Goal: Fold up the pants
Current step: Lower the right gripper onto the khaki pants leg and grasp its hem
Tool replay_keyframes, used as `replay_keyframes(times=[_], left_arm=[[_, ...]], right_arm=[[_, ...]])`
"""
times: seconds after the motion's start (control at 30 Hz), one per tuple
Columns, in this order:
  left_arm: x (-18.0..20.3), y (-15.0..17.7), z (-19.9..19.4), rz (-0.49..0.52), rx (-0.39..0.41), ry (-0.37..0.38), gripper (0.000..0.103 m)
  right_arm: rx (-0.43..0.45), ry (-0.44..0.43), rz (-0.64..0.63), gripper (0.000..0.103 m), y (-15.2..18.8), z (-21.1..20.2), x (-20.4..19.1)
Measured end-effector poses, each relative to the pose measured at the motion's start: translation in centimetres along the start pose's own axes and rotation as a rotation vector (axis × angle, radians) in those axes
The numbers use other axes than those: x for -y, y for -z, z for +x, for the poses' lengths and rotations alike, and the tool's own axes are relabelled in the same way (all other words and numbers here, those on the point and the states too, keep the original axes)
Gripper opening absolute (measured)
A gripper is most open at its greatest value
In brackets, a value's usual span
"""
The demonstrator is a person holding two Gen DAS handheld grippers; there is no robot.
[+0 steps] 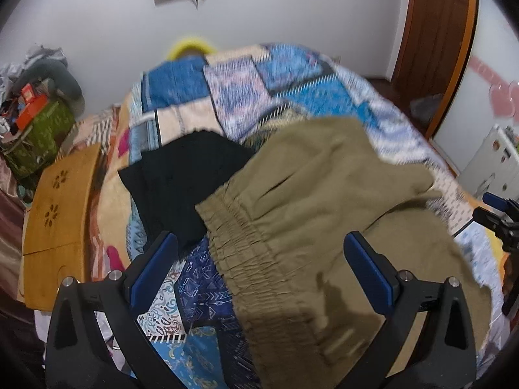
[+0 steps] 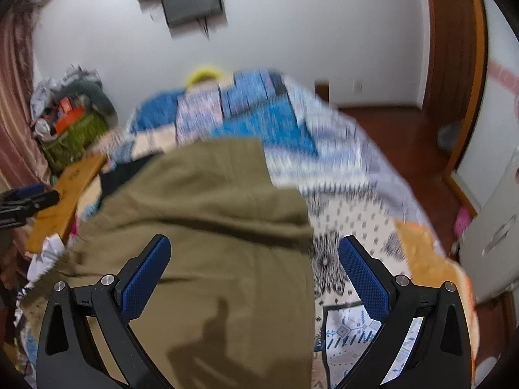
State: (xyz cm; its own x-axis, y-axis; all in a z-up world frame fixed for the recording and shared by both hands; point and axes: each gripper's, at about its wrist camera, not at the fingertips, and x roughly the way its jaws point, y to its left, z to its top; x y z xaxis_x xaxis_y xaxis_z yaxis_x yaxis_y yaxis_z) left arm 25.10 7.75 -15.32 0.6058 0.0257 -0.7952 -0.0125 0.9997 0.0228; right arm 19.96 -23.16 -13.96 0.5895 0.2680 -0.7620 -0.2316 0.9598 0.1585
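Olive-green pants [image 1: 324, 214] lie spread on the patchwork quilt [image 1: 246, 90] of the bed, elastic waistband [image 1: 256, 259] toward the left. My left gripper [image 1: 259, 259] is open and empty, hovering above the waistband. In the right wrist view the pants [image 2: 207, 227] fill the middle, their right edge near the gripper's right finger. My right gripper [image 2: 254, 259] is open and empty above the pants. The right gripper also shows at the right edge of the left wrist view [image 1: 499, 220], and the left gripper at the left edge of the right wrist view [image 2: 26, 204].
A black garment [image 1: 185, 181] lies on the quilt left of the pants, partly under them. A wooden lap tray [image 1: 58, 220] sits at the bed's left edge. A cluttered green bag [image 1: 35, 136] stands beyond it. A white cabinet [image 2: 496, 220] and wooden door [image 2: 454, 48] are to the right.
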Motion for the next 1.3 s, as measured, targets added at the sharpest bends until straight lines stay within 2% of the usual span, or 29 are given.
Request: replay_keyframes(times=[0.3, 0.4, 0.53, 0.7, 0.8, 0.87, 0.9, 0.93, 0.97, 1.07, 1.17, 1.3], left_arm=[[-1.1, 0.9, 6.2, 0.006, -0.181, 0.014, 0.103], [-1.4, 1.7, 7.3, 0.003, -0.209, 0.036, 0.103], [-1.7, 1.9, 7.6, 0.016, -0.201, 0.071, 0.103], [-2.0, 2.0, 8.0, -0.001, -0.221, 0.089, 0.103], [-1.8, 2.2, 7.5, 0.021, -0.215, 0.069, 0.102], [-1.7, 2.6, 6.9, 0.036, -0.219, 0.077, 0.096], [-1.6, 2.8, 6.7, 0.036, -0.219, 0.079, 0.093], [-1.6, 2.9, 6.5, 0.037, -0.219, 0.079, 0.090], [-1.6, 3.1, 6.3, 0.041, -0.216, 0.076, 0.090], [-1.5, 3.3, 5.9, 0.048, -0.198, 0.045, 0.088], [-1.0, 3.6, 5.8, 0.106, -0.149, -0.037, 0.088], [-1.1, 3.6, 6.2, 0.110, -0.133, -0.081, 0.088]], right_arm=[[-0.262, -0.041, 0.030, 0.076, 0.4, 6.7, 2.2], [-0.282, -0.087, 0.042, 0.074, 0.3, 7.7, 2.9], [-0.309, -0.161, 0.094, 0.062, 0.7, 7.9, 3.5], [-0.301, -0.184, 0.114, 0.056, 1.4, 7.4, 3.3], [-0.284, -0.177, 0.103, 0.046, 1.2, 7.3, 2.9], [-0.281, -0.175, 0.086, 0.031, 0.9, 7.2, 2.4], [-0.280, -0.171, 0.079, 0.027, 0.7, 7.2, 2.3], [-0.279, -0.149, 0.064, 0.016, 0.6, 7.1, 2.0], [-0.286, -0.128, 0.049, 0.010, 0.6, 7.0, 2.0], [-0.312, -0.128, 0.055, 0.005, 0.8, 6.7, 2.6], [-0.326, -0.103, 0.033, 0.004, 1.7, 6.1, 2.8], [-0.336, -0.101, 0.046, 0.004, 2.9, 5.2, 2.9]])
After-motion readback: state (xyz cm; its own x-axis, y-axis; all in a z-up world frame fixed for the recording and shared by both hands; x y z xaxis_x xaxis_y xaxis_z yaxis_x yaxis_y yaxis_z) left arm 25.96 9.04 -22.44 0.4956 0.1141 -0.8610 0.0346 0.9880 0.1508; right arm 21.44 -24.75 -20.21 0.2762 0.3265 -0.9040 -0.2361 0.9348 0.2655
